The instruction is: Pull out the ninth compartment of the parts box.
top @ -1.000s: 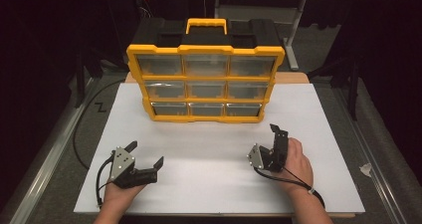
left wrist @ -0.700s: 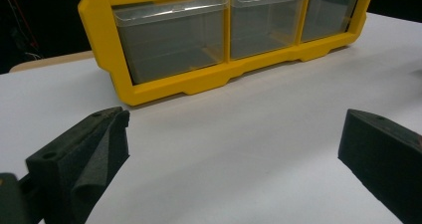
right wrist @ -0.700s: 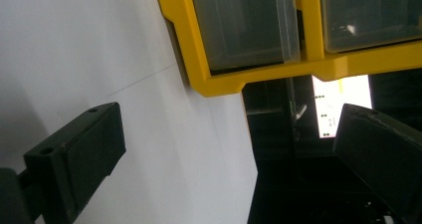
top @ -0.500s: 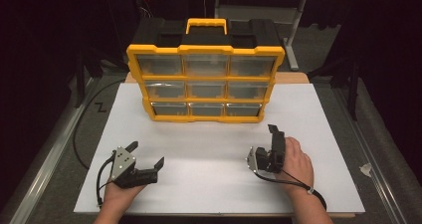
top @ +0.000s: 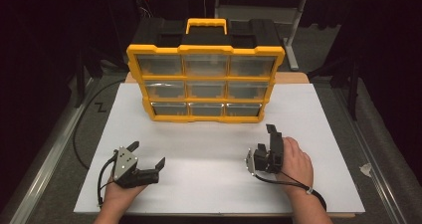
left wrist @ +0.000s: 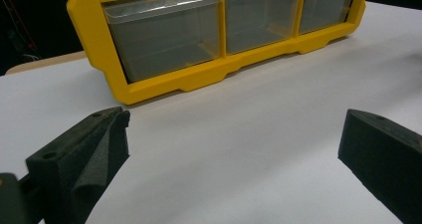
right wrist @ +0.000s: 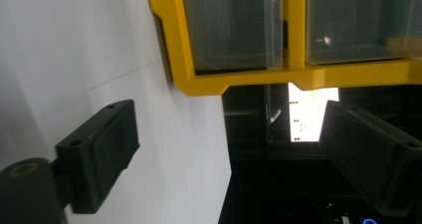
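Bare white sheet [top: 209, 149] ahead, then yellow drawer cabinet [top: 205, 82].

The left tongs [top: 147, 154] lie flat in the hand, jaws wide apart. The right tongs [top: 273, 134] are rolled on edge, jaws just closing a little, nothing between them.

high overhead, two low close-ups, shared organizer [top: 205, 74]

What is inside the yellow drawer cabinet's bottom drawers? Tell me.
The bottom drawers of the cabinet have clear fronts, and nothing shows inside them. Their back corners are dim, so something small there could go unseen.
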`<action>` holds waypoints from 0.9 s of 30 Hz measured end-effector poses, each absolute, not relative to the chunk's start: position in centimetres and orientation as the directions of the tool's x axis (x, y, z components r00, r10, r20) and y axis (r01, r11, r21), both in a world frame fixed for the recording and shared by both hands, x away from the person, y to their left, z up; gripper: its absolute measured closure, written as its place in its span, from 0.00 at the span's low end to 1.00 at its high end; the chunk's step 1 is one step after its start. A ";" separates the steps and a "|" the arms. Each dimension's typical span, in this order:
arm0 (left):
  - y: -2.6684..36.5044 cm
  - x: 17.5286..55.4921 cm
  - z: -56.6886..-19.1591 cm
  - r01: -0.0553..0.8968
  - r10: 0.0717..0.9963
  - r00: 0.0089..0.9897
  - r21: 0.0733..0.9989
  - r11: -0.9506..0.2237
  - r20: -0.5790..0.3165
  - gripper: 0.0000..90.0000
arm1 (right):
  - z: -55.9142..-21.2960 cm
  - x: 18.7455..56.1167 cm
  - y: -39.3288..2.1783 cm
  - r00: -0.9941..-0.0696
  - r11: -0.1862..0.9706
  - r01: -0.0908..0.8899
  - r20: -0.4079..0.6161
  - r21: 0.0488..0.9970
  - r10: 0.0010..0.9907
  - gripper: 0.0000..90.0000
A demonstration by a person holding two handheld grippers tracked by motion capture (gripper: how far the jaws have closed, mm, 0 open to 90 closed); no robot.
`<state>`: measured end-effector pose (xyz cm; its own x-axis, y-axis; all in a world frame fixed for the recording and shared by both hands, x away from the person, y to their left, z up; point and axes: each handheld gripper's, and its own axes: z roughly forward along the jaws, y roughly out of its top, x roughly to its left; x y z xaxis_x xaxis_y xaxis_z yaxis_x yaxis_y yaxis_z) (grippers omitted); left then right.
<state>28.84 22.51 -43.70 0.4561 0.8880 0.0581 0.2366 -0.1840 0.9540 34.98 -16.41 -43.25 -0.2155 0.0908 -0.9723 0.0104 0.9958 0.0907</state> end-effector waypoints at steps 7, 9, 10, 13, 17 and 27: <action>22.8 28.7 -43.6 0.226 0.887 0.459 0.957 -0.179 0.058 0.00 | -43.7 35.3 -15.3 -0.174 0.997 -0.005 -0.982 0.074 0.072 0.30; 22.8 28.6 -43.5 0.225 0.887 0.458 0.959 -0.174 0.054 0.00 | -43.8 35.3 -15.0 -0.173 0.997 0.003 -0.982 0.074 0.073 0.35; 22.8 28.7 -43.5 0.222 0.889 0.456 0.961 -0.168 0.050 0.00 | -43.8 35.4 -14.9 -0.172 0.997 -0.004 -0.983 0.071 0.069 0.37; 22.8 28.7 -43.5 0.221 0.888 0.457 0.961 -0.167 0.049 0.00 | -43.9 35.6 -14.7 -0.158 0.997 -0.008 -0.985 0.075 0.073 0.42; 22.8 28.7 -43.5 0.220 0.887 0.460 0.961 -0.167 0.049 0.00 | -43.4 36.1 -14.2 -0.143 0.998 0.002 -0.987 0.070 0.070 0.48; 22.8 28.7 -43.5 0.218 0.884 0.465 0.961 -0.168 0.049 0.00 | -42.3 38.0 -12.2 -0.102 0.997 -0.009 -0.992 0.078 0.077 0.58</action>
